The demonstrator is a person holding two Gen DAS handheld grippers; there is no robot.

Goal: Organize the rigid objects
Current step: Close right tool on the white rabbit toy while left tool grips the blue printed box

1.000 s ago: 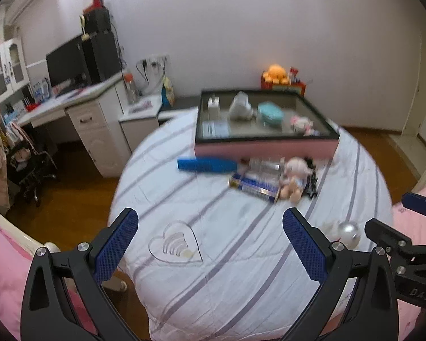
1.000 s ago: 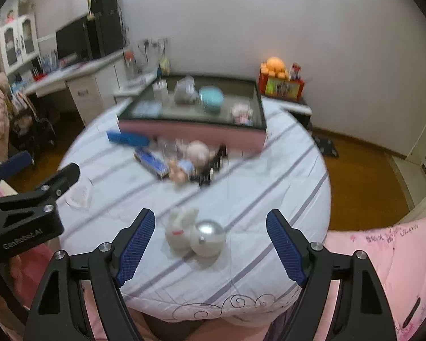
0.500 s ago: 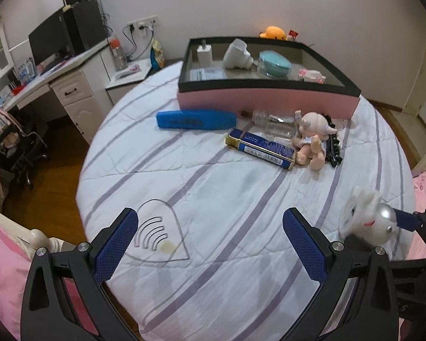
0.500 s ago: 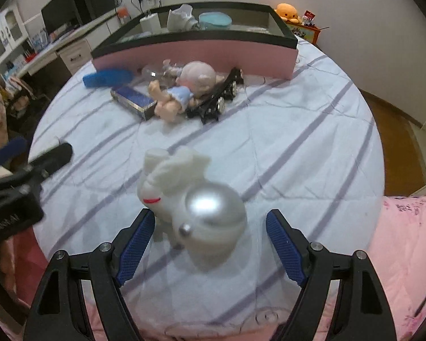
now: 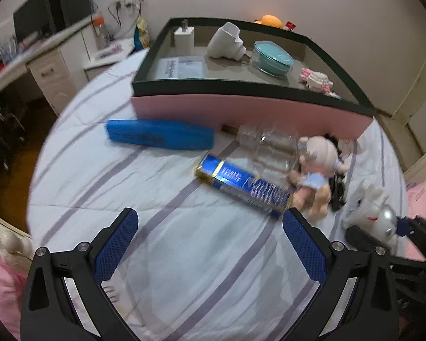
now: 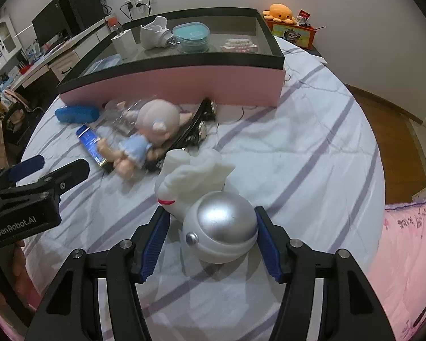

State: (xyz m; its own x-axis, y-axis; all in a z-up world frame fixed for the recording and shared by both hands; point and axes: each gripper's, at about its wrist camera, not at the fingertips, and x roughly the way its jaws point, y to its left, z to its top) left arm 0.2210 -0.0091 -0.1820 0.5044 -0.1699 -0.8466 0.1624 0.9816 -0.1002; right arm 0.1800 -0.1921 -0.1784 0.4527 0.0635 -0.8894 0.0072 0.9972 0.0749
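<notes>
A white astronaut figure with a silver helmet (image 6: 218,227) lies on the striped sheet, between the fingers of my right gripper (image 6: 210,218). Its jaws are closing: the right pad is at the helmet, while a small gap shows at the left pad. The left wrist view shows the same figure (image 5: 369,213) at the right. My left gripper (image 5: 210,218) hangs open above bare sheet, nothing between its fingers. Ahead lie a blue-and-gold box (image 5: 241,182), a doll (image 5: 312,164), a clear bottle (image 5: 270,145) and a blue case (image 5: 159,135).
A pink box with a black rim (image 6: 184,82) stands at the far side and holds a white charger, a teal round container and other small items. A black object (image 6: 196,128) lies beside the doll. A desk and wooden floor surround the round table.
Both grippers have come forward and down toward the table. The right jaws have narrowed around the astronaut figure, which now fills the space between them. The heart-shaped clear piece has left the left view.
</notes>
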